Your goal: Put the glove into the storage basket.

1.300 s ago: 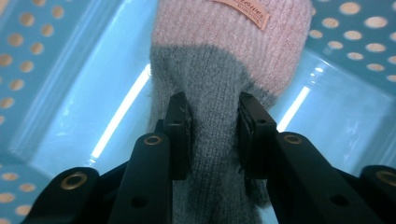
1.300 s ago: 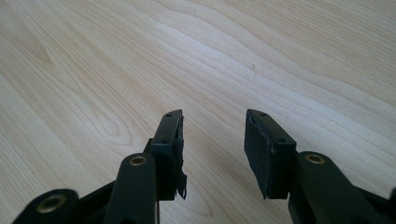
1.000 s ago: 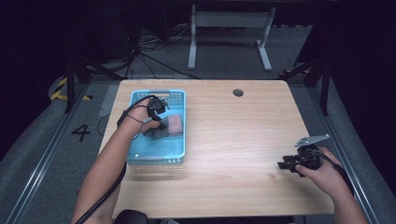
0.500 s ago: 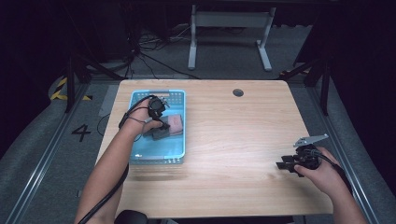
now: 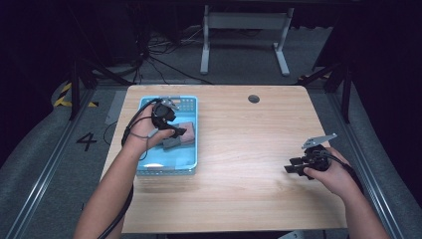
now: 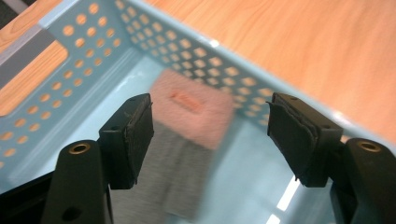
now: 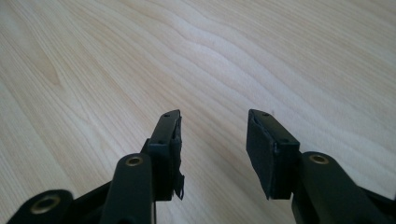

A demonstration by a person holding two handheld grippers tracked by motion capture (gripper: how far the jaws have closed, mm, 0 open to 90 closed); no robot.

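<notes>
A light blue perforated basket (image 5: pixel 193 130) (image 6: pixel 93 42) stands on the left part of the wooden table. Inside it lie a pink folded cloth (image 5: pixel 185 132) (image 6: pixel 196 109) and a grey folded cloth (image 5: pixel 171 143) (image 6: pixel 173 172), touching each other. My left gripper (image 5: pixel 178 131) (image 6: pixel 210 135) hangs over the basket just above the cloths, jaws wide apart with nothing between them. My right gripper (image 5: pixel 292 166) (image 7: pixel 212 149) rests low over the bare wood near the right front, open and empty.
The wooden table (image 5: pixel 239 139) has a round cable hole (image 5: pixel 254 98) near its far edge. Beyond the table stand a white metal frame (image 5: pixel 244 30) and loose cables on a dark floor. Black cables trail from both grippers.
My left gripper has shifted slightly toward the person and lower over the cloths in the basket. The right gripper has barely moved.
</notes>
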